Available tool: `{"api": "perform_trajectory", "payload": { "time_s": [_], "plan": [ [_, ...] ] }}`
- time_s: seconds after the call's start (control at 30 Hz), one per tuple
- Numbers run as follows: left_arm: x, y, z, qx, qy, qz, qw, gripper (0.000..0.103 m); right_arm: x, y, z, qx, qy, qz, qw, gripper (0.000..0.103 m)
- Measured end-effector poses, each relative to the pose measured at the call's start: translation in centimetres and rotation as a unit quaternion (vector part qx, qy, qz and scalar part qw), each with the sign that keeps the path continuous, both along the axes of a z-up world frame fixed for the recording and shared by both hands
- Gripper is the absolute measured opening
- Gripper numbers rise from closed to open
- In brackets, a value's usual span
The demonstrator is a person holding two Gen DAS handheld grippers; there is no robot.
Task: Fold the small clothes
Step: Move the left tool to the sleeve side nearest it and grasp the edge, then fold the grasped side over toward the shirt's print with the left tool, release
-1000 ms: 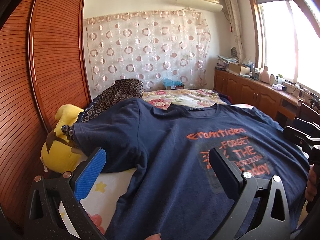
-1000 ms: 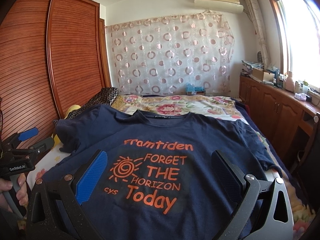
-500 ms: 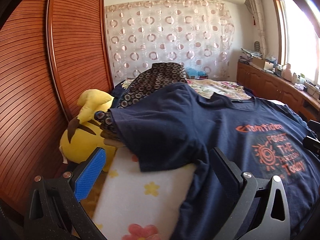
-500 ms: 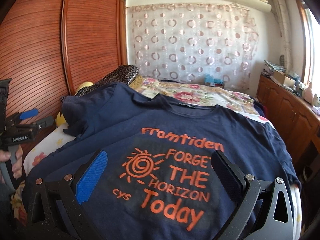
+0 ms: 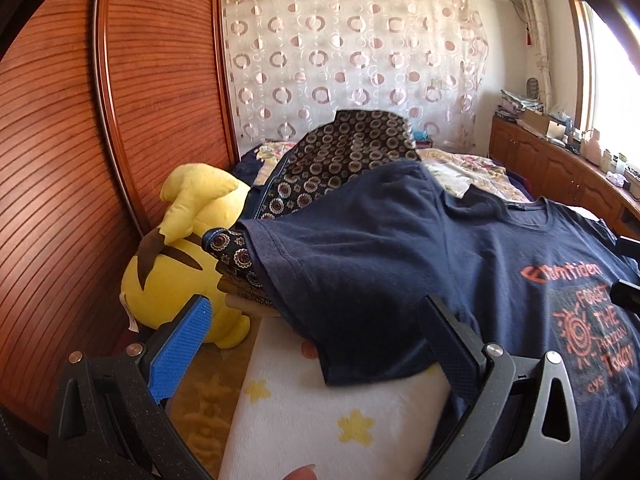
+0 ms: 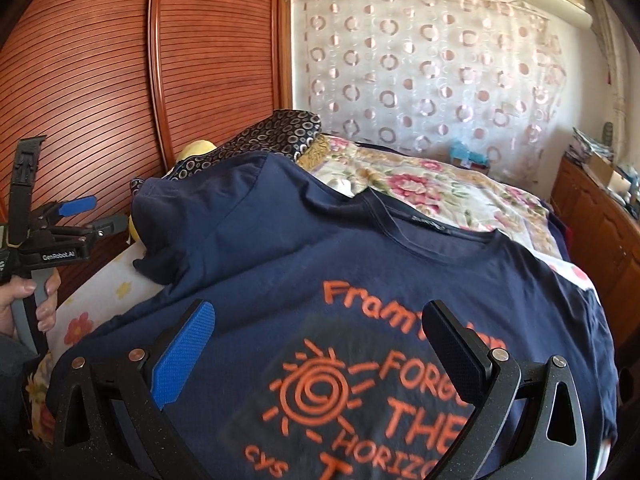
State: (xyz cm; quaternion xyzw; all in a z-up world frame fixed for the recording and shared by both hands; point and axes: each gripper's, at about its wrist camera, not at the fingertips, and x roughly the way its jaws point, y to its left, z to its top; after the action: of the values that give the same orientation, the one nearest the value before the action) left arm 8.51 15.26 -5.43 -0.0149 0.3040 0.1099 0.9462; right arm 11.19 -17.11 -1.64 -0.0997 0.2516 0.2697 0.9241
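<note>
Holding my left gripper (image 5: 316, 340) wide open and empty, I pointed it at the sleeve of the dark blue T-shirt (image 5: 400, 260), which lay flat on the bed (image 6: 440, 192) with its orange words facing up. My right gripper (image 6: 320, 352) was wide open and empty too, above the sun picture. A yellow plush toy (image 5: 188, 248) sat beside the sleeve.

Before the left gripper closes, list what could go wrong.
1. The T-shirt sleeve lies over the patterned cloth, so the left gripper may pinch both.
2. The yellow plush toy sits beside the sleeve and could be knocked.
3. A one-sided pull may wrinkle the flat shirt.
</note>
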Motion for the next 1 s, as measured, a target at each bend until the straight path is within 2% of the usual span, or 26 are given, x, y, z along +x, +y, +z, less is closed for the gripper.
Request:
{"api": "perform_trajectory", "payload": {
  "time_s": [0.1,0.17,0.27,0.33,0.43,0.53,0.7,0.77,0.83,0.87,0.93,1.0],
  "plan": [
    [0.6,1.1,-0.7,-0.033,0.005,-0.014,0.9994,0.103,1.3,0.3,-0.1,-0.006,0.0,0.007,1.0,0.103],
    [0.8,1.9,-1.1,-0.06,0.006,-0.026,0.9978,0.097,2.8,0.9,-0.3,-0.011,0.002,0.011,1.0,0.103],
    [1.0,3.1,-1.5,-0.093,0.007,-0.033,0.9951,0.085,3.6,1.5,-0.6,-0.006,0.008,0.016,1.0,0.103],
    [1.0,3.7,-1.9,-0.114,0.008,-0.036,0.9927,0.07,4.0,1.7,-0.7,-0.005,0.012,0.019,1.0,0.103],
    [1.3,4.2,-2.7,-0.137,0.017,-0.04,0.9896,0.057,4.9,2.1,-0.9,-0.005,0.019,0.024,1.0,0.103],
    [1.8,4.3,-3.0,-0.14,0.02,-0.039,0.9892,0.055,5.5,2.6,-1.2,-0.006,0.028,0.029,0.999,0.103],
    [2.4,5.2,-3.5,-0.176,0.025,-0.042,0.9832,0.055,6.0,2.7,-1.3,-0.009,0.032,0.032,0.999,0.103],
    [2.3,5.1,-3.2,-0.178,0.019,-0.049,0.9825,0.05,6.1,2.6,-1.3,-0.005,0.032,0.032,0.999,0.103],
    [2.1,4.8,-2.9,-0.177,0.013,-0.06,0.9823,0.036,6.1,2.4,-1.3,-0.002,0.032,0.03,0.999,0.103],
    [2.0,4.6,-2.7,-0.173,0.011,-0.065,0.9827,0.033,6.2,2.3,-1.3,0.001,0.031,0.028,0.999,0.103],
    [1.8,4.3,-2.4,-0.163,0.008,-0.07,0.984,0.017,6.3,2.0,-1.4,0.005,0.032,0.025,0.999,0.103],
    [1.6,4.3,-2.0,-0.159,0.003,-0.073,0.9846,0.007,6.3,1.8,-1.5,0.009,0.032,0.022,0.999,0.103]
  ]
}}
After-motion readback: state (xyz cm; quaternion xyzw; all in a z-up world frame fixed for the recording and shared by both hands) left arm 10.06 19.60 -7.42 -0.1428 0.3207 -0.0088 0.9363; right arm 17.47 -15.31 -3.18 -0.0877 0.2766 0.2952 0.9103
